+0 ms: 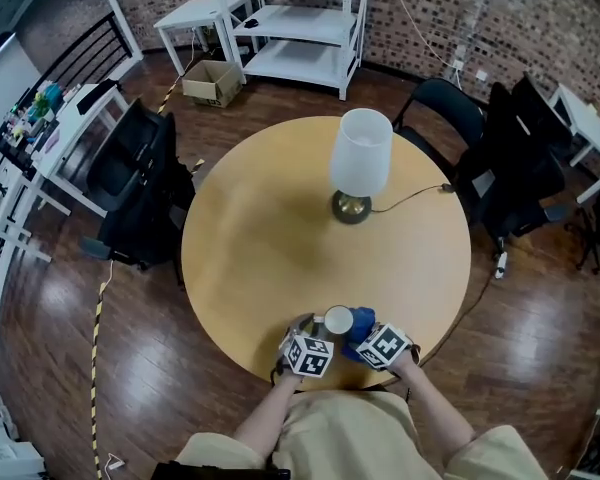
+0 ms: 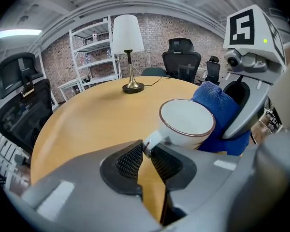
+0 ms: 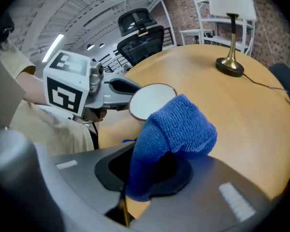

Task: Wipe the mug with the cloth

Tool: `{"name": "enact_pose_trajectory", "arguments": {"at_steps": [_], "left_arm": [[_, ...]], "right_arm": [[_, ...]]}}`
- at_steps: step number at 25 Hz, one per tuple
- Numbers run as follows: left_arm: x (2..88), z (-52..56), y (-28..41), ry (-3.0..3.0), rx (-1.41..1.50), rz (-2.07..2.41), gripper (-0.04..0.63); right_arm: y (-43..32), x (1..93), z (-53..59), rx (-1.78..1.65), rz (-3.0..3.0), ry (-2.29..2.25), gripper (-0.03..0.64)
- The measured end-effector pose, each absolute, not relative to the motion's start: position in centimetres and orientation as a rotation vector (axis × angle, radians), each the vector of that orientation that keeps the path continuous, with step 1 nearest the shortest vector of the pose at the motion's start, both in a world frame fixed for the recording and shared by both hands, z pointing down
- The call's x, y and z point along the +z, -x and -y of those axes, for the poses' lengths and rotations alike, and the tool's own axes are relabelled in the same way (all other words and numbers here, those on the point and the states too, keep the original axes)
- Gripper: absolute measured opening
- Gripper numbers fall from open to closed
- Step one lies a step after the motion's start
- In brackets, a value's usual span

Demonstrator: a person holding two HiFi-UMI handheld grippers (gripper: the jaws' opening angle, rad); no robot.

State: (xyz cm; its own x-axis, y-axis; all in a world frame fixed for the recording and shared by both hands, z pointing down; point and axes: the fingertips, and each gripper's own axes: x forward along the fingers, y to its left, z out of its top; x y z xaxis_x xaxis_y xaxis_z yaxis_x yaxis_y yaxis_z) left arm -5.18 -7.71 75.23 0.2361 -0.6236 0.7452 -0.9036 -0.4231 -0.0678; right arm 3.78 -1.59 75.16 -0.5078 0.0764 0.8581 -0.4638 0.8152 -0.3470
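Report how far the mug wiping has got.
Done: the left tool is shut on the mug by its handle, the right tool on the cloth. In hand: the cloth is pressed against the mug's outer side. Left: the rest of the wipe; how much is wiped already does not show.

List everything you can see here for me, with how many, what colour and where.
table: one, tan, round, middle of the room
lamp: one, white shade, brass base, far side of the table
mug: one, white with a dark rim, at the table's near edge
cloth: one, blue, beside the mug
office chairs: several, black, around the table
shelf unit: one, white, by the brick wall
cardboard box: one, brown, on the floor
left gripper: one, grey, shut on the mug's handle
right gripper: one, grey, shut on the cloth
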Motion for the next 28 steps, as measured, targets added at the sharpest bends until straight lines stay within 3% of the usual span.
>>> {"name": "enact_pose_trajectory", "arguments": {"at_steps": [28], "left_arm": [[75.3,2.8,4.1,-2.127,1.026,1.237,0.055]], "right_arm": [[-1.5,76.6,-0.8,0.699,2.053,-0.33,0.067]]}}
